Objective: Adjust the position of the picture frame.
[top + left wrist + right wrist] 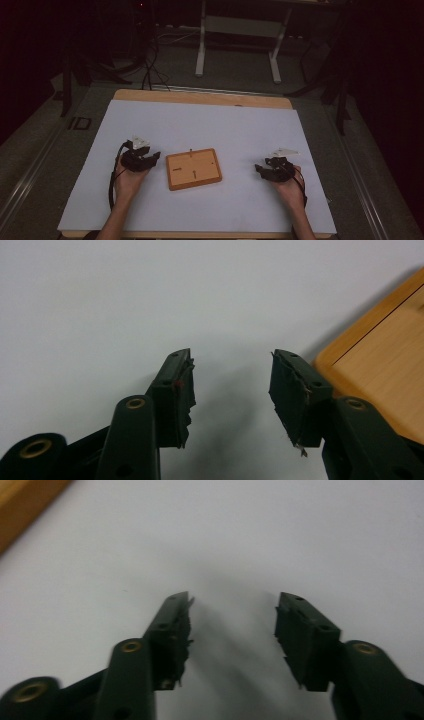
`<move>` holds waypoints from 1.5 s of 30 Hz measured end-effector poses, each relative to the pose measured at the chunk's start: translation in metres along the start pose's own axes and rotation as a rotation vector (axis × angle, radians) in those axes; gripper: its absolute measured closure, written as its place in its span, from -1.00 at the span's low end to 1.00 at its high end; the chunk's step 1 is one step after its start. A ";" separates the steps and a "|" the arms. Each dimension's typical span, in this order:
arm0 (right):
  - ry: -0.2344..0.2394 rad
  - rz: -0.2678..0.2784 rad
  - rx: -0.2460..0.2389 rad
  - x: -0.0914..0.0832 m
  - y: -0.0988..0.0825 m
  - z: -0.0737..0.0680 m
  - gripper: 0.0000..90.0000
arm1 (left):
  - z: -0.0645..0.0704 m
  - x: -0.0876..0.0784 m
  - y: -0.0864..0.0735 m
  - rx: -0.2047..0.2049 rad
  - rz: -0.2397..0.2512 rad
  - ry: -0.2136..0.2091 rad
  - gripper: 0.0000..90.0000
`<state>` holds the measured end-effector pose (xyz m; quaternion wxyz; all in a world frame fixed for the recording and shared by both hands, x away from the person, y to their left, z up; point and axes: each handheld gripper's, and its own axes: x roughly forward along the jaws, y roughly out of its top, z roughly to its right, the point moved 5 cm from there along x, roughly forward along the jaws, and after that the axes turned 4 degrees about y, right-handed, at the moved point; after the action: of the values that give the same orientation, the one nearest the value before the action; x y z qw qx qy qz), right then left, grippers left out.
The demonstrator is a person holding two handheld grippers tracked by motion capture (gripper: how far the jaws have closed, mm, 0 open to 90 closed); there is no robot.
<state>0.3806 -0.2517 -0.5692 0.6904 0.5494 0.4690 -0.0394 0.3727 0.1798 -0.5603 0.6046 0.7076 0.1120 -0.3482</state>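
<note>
Two hand-held grippers rest on the white counter (210, 125) — the left hand-held gripper (155, 156) just beside the wooden board's (193, 168) left edge, the right hand-held gripper (258, 169) apart from its right edge. Both have jaws apart, nothing between them. Near the counter's front-middle lies the board — two small pegs on it.

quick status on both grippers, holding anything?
Left gripper: open, nothing between the jaws, beside the wooden board.
Right gripper: open, empty, over the white table cover.
</note>
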 end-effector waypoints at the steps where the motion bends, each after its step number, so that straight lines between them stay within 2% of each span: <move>1: 0.004 0.005 -0.005 -0.001 0.000 -0.001 0.10 | 0.001 -0.001 0.000 -0.004 0.004 -0.012 0.21; 4: -0.007 0.013 -0.022 -0.002 0.001 -0.002 0.10 | 0.004 -0.004 0.002 0.006 0.019 -0.028 0.23; 6: -0.010 0.028 -0.028 -0.004 0.000 -0.003 0.11 | 0.010 -0.007 0.005 0.021 0.037 -0.055 0.23; 11: -0.008 0.042 -0.008 -0.005 -0.001 0.001 0.10 | 0.020 -0.009 0.009 0.055 0.009 -0.088 0.25; 14: -0.012 0.044 -0.004 -0.006 -0.002 0.002 0.10 | 0.025 -0.011 0.013 0.064 0.010 -0.114 0.26; 15: -0.013 0.049 -0.005 -0.006 -0.001 0.001 0.10 | 0.029 -0.011 0.015 0.063 0.006 -0.140 0.25; 19: -0.015 0.051 -0.008 -0.007 -0.001 0.001 0.11 | 0.034 -0.011 0.017 0.077 -0.004 -0.158 0.26; 27: -0.009 0.046 -0.008 -0.006 -0.003 0.001 0.10 | 0.042 -0.006 0.021 0.055 -0.003 -0.194 0.25; 30: -0.009 0.049 -0.007 -0.007 -0.003 0.002 0.10 | 0.045 -0.005 0.025 0.068 -0.006 -0.198 0.26; 33: -0.008 0.044 -0.010 -0.006 -0.003 0.001 0.09 | 0.050 -0.005 0.034 0.075 0.013 -0.211 0.27; 37: -0.007 0.045 -0.012 -0.006 -0.003 0.001 0.09 | 0.060 -0.002 0.043 0.111 0.015 -0.232 0.32; 45: -0.006 0.045 -0.009 -0.008 -0.004 0.003 0.08 | 0.076 0.009 0.046 0.153 -0.002 -0.271 0.40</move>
<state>0.3760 -0.2591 -0.5665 0.6949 0.5565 0.4548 -0.0235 0.3792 0.0948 -0.5322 0.5581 0.6980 0.0033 -0.4488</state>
